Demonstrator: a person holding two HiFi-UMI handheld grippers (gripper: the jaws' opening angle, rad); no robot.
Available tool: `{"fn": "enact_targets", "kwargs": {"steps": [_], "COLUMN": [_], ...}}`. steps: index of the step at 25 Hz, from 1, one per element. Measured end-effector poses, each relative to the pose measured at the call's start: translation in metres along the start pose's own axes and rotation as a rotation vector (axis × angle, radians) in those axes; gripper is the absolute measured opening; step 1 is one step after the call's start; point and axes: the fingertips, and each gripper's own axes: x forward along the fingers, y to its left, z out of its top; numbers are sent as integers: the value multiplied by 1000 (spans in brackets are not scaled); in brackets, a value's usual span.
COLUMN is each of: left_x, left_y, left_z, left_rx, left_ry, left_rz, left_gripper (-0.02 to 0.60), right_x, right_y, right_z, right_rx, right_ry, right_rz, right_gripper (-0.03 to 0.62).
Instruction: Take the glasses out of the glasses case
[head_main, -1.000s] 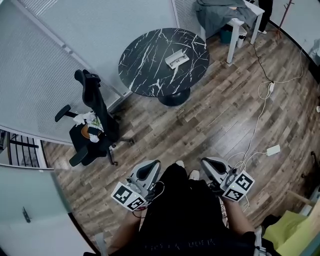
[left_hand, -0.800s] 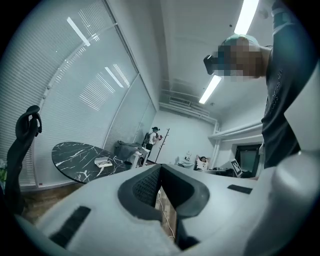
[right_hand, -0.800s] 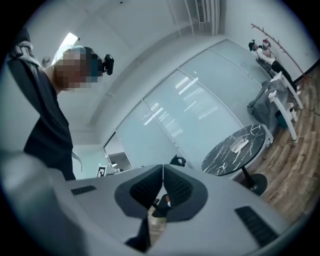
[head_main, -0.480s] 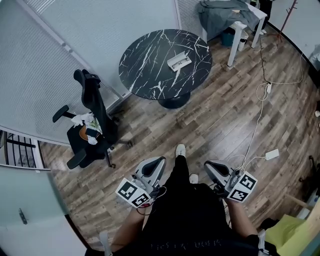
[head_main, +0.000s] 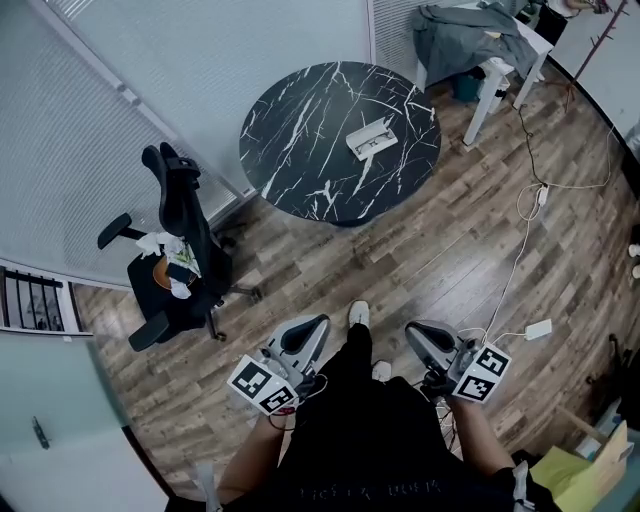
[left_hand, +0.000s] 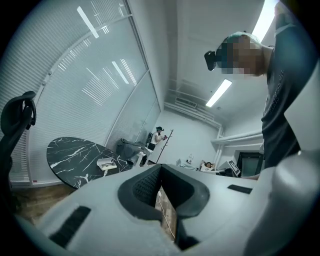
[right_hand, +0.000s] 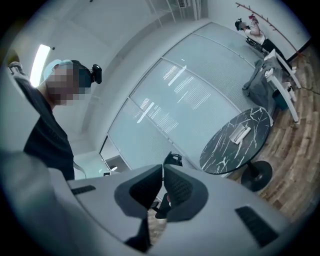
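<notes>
A small white glasses case lies on the round black marble table, right of its middle. It is too small to tell whether glasses are inside. The case also shows far off in the left gripper view and the right gripper view. My left gripper and right gripper are held low by the person's waist, far from the table. Both point forward. Each has its jaws closed together with nothing between them.
A black office chair with clutter on its seat stands left of the path to the table. A white desk draped with grey cloth is at the back right. A white cable and adapter lie on the wooden floor at the right.
The person has stepped forward, one foot now ahead. The table and case sit slightly lower and further right in the head view. Both grippers stay by the waist, still shut.
</notes>
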Motion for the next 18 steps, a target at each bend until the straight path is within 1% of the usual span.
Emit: {"fn": "enact_targets", "kwargs": {"steps": [3,6,9,15,18], "left_x": [23,41,53,69,75], "left_y": [31,55,75,113,119], "left_z": [14,33,46,59,64], "left_rx": [-6,3,3,-20,-3], "left_ry": [-7,-24,-38,-42,-32], "left_rz": [-13,-58,-79,-85,-98], "left_gripper": [18,18,18,18,18], "right_x": [25,53,74,97,103], "right_y": [-17,-31,-39,-54,-59], "right_z": [21,39,54,71,73], "right_rx": [-16,-33,-61,-69,-70], "right_ry": [9,20,23,-3,3], "right_rz": [-19,-39,-53,-86,-93], "right_gripper": [31,31,31,31,31]}}
